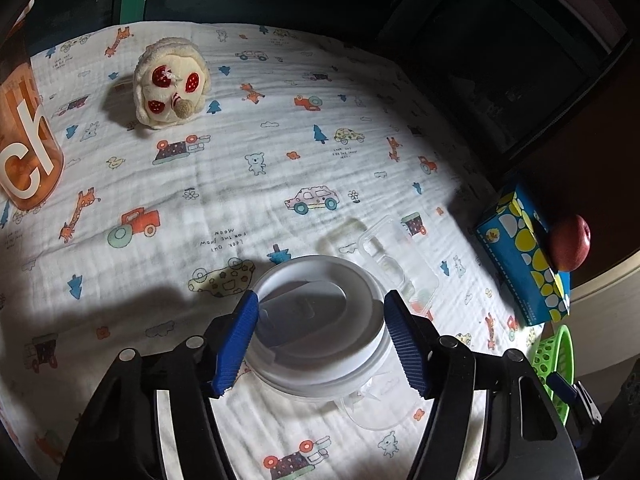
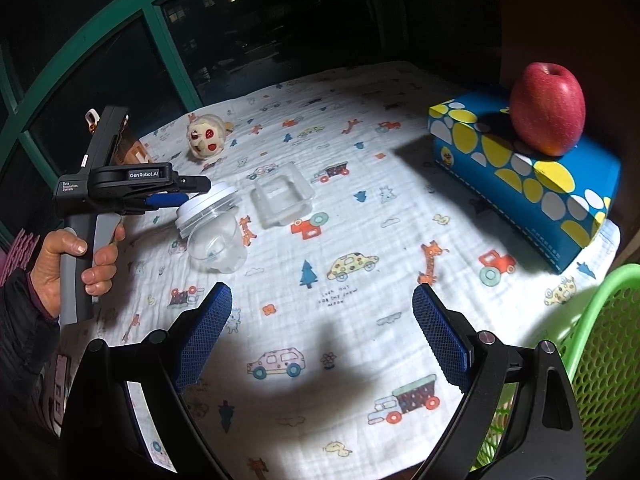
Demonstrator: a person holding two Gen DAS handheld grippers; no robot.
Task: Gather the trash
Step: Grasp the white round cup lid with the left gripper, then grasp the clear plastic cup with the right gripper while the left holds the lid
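Left tool (image 1: 320, 336) grips lidded clear cup (image 1: 320, 320), apparently empty.

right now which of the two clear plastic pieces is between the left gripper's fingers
The white-lidded clear cup, lying on its side, sits between the left gripper fingers. The clear square container lies apart, farther out on the cloth.

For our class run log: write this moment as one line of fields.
step: grasp trash | left gripper: jaws astride white-lidded clear cup | right gripper: open, empty | green basket: right
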